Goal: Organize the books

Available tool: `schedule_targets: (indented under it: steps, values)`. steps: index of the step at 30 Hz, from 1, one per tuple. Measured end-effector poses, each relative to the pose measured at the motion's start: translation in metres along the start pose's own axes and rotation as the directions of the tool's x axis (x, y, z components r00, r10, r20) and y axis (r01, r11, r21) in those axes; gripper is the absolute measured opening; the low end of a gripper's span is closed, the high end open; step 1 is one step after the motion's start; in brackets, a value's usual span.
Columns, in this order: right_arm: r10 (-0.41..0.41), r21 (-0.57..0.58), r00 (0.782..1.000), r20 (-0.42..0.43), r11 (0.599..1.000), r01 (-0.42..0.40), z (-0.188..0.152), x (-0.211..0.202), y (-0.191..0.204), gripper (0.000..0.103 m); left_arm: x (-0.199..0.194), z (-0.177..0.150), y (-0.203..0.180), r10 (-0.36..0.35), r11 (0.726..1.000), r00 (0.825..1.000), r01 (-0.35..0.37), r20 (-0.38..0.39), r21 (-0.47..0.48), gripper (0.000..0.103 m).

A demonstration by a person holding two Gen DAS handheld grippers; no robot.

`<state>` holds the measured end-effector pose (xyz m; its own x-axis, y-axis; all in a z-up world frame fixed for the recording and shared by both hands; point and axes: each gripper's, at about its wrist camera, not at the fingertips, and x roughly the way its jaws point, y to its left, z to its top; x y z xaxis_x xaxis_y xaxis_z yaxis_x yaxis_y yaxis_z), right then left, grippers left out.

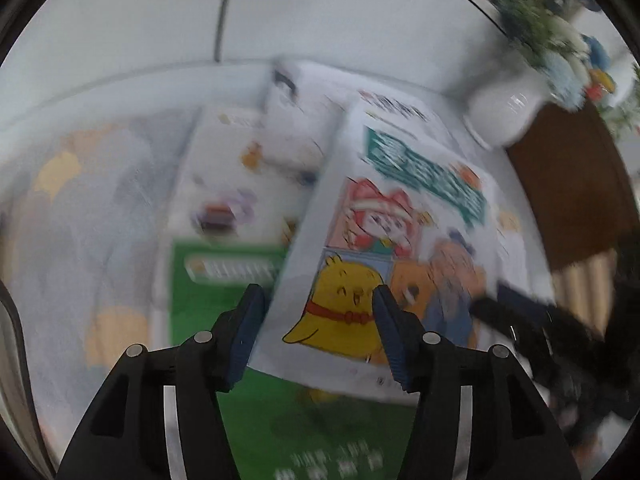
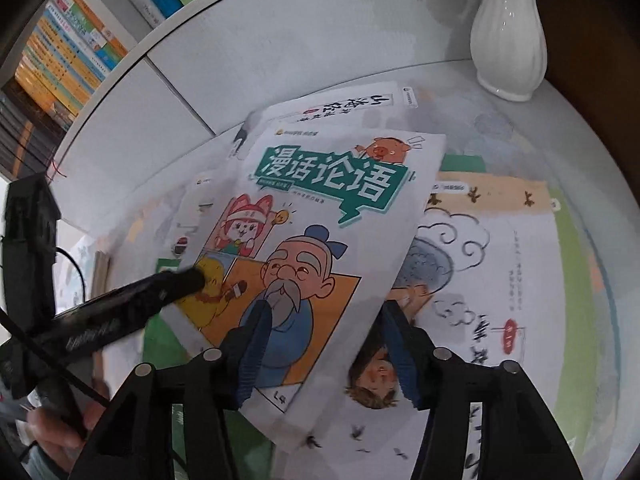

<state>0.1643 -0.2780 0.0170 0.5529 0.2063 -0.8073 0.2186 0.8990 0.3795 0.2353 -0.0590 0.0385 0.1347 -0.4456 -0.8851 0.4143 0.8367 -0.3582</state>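
Both wrist views are aimed steeply down and close past their own fingers onto one overlapping pile of books, the comic-cover book (image 1: 404, 240) (image 2: 316, 248) and white vase (image 1: 504, 108) (image 2: 510, 36) beyond the fingertips being shared by both.

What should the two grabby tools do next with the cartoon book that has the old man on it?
Probably close both tools on the cartoon book. It lies crooked on top of the other books, and the left tool and right tool each straddle its near edge with jaws apart, not yet pinching it.
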Motion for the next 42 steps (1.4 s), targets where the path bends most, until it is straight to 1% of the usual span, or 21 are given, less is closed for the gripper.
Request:
schedule_targets:
  steps: [3, 5, 7, 9, 13, 16, 18, 19, 21, 23, 25, 26, 28, 30, 32, 34, 36, 38, 39, 41, 42]
  values:
    - [0.045, 0.014, 0.999, -0.016, 0.999, -0.045, 0.000, -0.003, -0.012, 0.058, -0.011, -0.034, 0.003, -0.084, 0.994, 0.996, 0.084, 0.007, -0.063, 0.052]
    - [0.099, 0.018, 0.994, -0.052, 0.995, -0.098, -0.008, -0.010, -0.018, 0.058, -0.017, -0.057, 0.002, -0.106, 0.991, 0.994, 0.106, 0.010, -0.085, 0.052]
    - [0.116, 0.000, 0.990, -0.083, 0.993, -0.117, -0.023, -0.015, -0.018, 0.058, -0.024, -0.089, -0.002, -0.144, 0.984, 0.990, 0.142, -0.007, -0.105, 0.052]
    - [0.099, -0.042, 0.989, -0.110, 0.994, -0.105, -0.045, -0.024, -0.014, 0.059, -0.031, -0.119, -0.006, -0.169, 0.979, 0.985, 0.164, -0.033, -0.121, 0.052]
    - [0.077, -0.107, 0.984, -0.158, 0.990, -0.095, -0.108, -0.049, -0.010, 0.060, -0.041, -0.179, -0.015, -0.212, 0.970, 0.972, 0.197, -0.102, -0.140, 0.052]
    - [0.101, -0.074, 0.976, -0.193, 0.990, -0.117, -0.147, -0.062, -0.019, 0.060, -0.045, -0.217, -0.019, -0.229, 0.965, 0.963, 0.205, -0.142, -0.165, 0.048]
    - [0.131, -0.028, 0.966, -0.222, 0.990, -0.141, -0.168, -0.065, -0.029, 0.059, -0.047, -0.239, -0.019, -0.230, 0.959, 0.964, 0.201, -0.132, -0.202, 0.041]
    - [0.148, -0.002, 0.960, -0.240, 0.988, -0.153, -0.178, -0.065, -0.035, 0.058, -0.050, -0.243, -0.018, -0.223, 0.955, 0.968, 0.193, -0.116, -0.225, 0.036]
    - [0.164, 0.039, 0.952, -0.258, 0.986, -0.160, -0.192, -0.067, -0.044, 0.055, -0.057, -0.249, -0.014, -0.173, 0.953, 0.981, 0.145, -0.084, -0.266, 0.027]
    - [0.161, 0.058, 0.959, -0.235, 0.987, -0.151, -0.202, -0.077, -0.052, 0.055, -0.061, -0.253, -0.010, -0.143, 0.950, 0.988, 0.120, -0.060, -0.288, 0.026]
    - [0.103, 0.060, 0.973, -0.205, 0.994, -0.092, -0.208, -0.084, -0.057, 0.055, -0.059, -0.260, -0.006, -0.156, 0.941, 0.986, 0.133, -0.052, -0.311, 0.026]
    - [0.104, 0.069, 0.973, -0.207, 0.993, -0.092, -0.212, -0.084, -0.059, 0.055, -0.058, -0.261, -0.007, -0.159, 0.940, 0.986, 0.136, -0.051, -0.313, 0.026]
    - [0.117, 0.070, 0.970, -0.213, 0.992, -0.104, -0.220, -0.083, -0.058, 0.055, -0.055, -0.259, -0.013, -0.157, 0.946, 0.987, 0.137, -0.046, -0.295, 0.026]
    - [0.118, 0.035, 0.972, -0.203, 0.993, -0.113, -0.225, -0.086, -0.054, 0.054, -0.049, -0.255, -0.018, -0.164, 0.945, 0.986, 0.147, -0.034, -0.293, 0.028]
    - [0.158, 0.032, 0.966, -0.204, 0.987, -0.154, -0.229, -0.085, -0.050, 0.054, -0.049, -0.254, -0.020, -0.193, 0.933, 0.981, 0.176, -0.023, -0.314, 0.028]
    - [0.155, 0.039, 0.967, -0.205, 0.988, -0.150, -0.227, -0.084, -0.050, 0.055, -0.057, -0.251, -0.025, -0.217, 0.927, 0.976, 0.211, 0.015, -0.311, 0.028]
    - [0.172, 0.053, 0.963, -0.209, 0.985, -0.165, -0.226, -0.083, -0.053, 0.055, -0.072, -0.252, -0.030, -0.267, 0.916, 0.962, 0.271, 0.055, -0.294, 0.028]
    - [0.194, 0.056, 0.956, -0.218, 0.981, -0.186, -0.224, -0.082, -0.055, 0.055, -0.079, -0.250, -0.030, -0.361, 0.876, 0.929, 0.369, 0.087, -0.311, 0.028]
    - [0.203, 0.059, 0.954, -0.220, 0.979, -0.195, -0.223, -0.082, -0.056, 0.055, -0.081, -0.249, -0.027, -0.444, 0.822, 0.888, 0.457, 0.121, -0.341, 0.028]
    - [0.236, 0.084, 0.947, -0.216, 0.971, -0.223, -0.222, -0.081, -0.061, 0.055, -0.079, -0.248, -0.024, -0.506, 0.760, 0.847, 0.528, 0.165, -0.379, 0.028]
    - [0.247, 0.096, 0.945, -0.214, 0.968, -0.231, -0.223, -0.080, -0.062, 0.055, -0.077, -0.246, -0.026, -0.489, 0.765, 0.855, 0.515, 0.171, -0.387, 0.028]
